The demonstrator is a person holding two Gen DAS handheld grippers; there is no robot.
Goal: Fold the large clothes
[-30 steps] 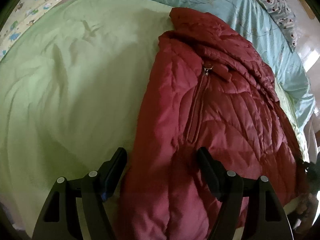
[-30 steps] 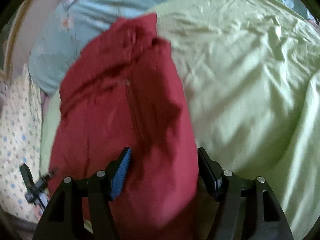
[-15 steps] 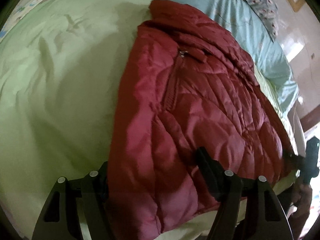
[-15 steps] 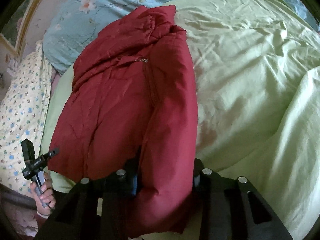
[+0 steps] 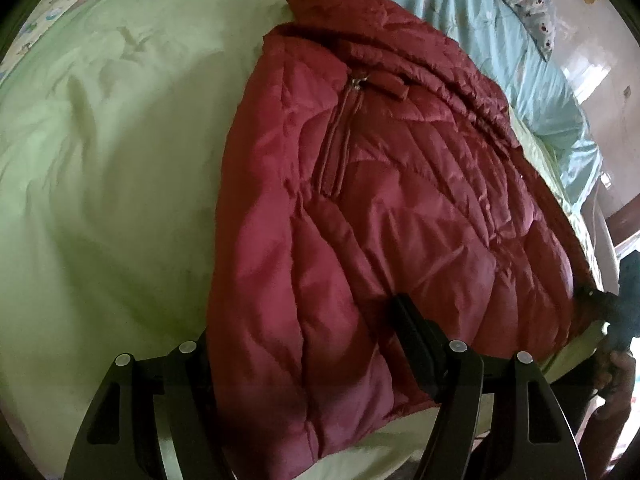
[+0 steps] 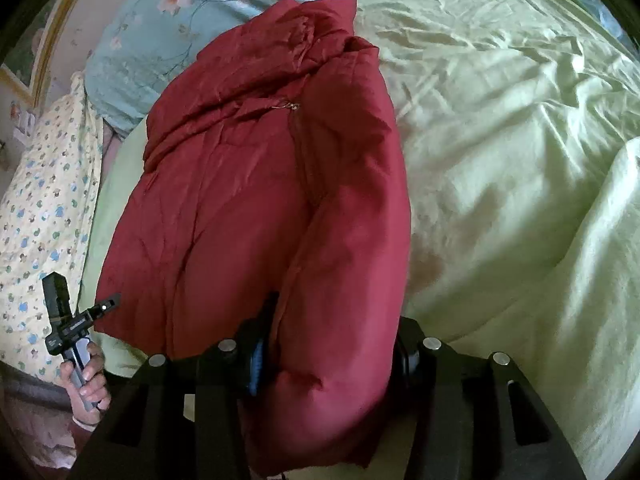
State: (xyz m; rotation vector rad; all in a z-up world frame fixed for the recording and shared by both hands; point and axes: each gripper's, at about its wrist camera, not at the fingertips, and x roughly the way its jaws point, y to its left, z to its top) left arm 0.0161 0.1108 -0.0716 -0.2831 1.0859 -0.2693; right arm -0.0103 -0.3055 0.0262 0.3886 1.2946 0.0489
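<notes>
Red quilted jacket [image 5: 400, 216] lies on the pale green sheet [image 5: 100, 184] of a bed, collar end toward the light blue floral bedding [image 6: 160, 28], hem end at the near edge. Front zipper [image 5: 340, 136] is closed, with its pull near the collar. The garment is folded lengthwise into a narrow, padded bundle.

Left gripper [image 5: 304, 344]: jaws stand fairly wide, with the near hem of the jacket bulging up between them. The left finger is hidden behind the fabric; the right finger [image 5: 416, 344] rests against the quilted surface. Whether the pads press the cloth cannot be told from this view.

Right gripper [image 6: 332, 340]: jaws have just been opening a little after a tighter squeeze, and a thick roll of the jacket's folded side fills the gap between both fingers. The blue pad [image 6: 258, 364] on the left finger touches the fabric, and the grip appears to hold.

In the right wrist view, a hand [image 6: 86, 384] holds the left gripper's handle beside a yellow printed pillow [image 6: 40, 208]. The green sheet is wrinkled on the far side.
</notes>
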